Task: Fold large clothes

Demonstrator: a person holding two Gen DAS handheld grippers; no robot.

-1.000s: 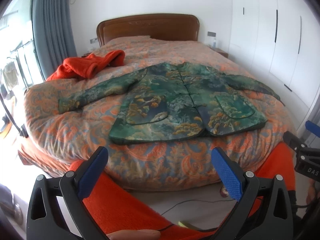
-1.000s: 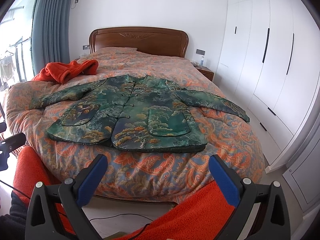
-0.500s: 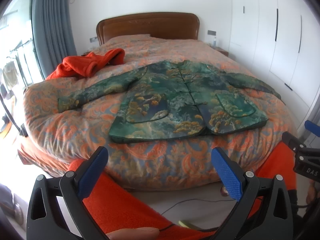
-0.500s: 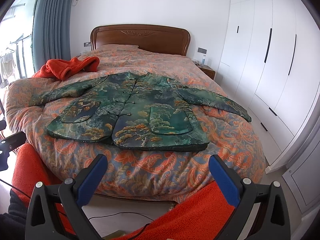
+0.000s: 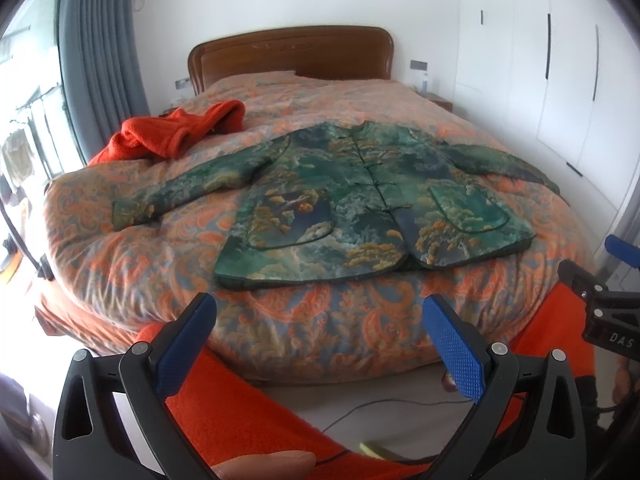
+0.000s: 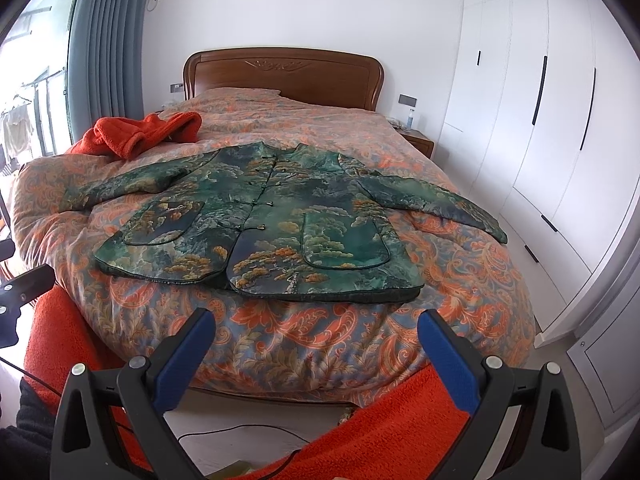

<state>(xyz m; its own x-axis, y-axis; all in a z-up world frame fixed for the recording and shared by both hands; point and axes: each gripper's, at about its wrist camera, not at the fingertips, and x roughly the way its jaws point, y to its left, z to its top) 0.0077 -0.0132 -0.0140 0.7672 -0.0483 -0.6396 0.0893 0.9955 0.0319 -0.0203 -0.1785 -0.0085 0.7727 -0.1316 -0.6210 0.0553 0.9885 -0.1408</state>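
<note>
Tools [image 5: 319, 340] before flat green jacket [image 6: 272, 216]

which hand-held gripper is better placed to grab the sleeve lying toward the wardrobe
Right, probably. Its view sits nearer the wardrobe side, with that sleeve fully visible. The right hand-held gripper is open. The left hand-held gripper, also open, faces the jacket's other sleeve.

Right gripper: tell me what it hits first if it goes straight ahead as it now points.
The right gripper, jaws open and empty, points at the foot of the bed. It would probably meet the paisley quilt draped over that edge first, just short of the green jacket's hem; depth is uncertain.
</note>
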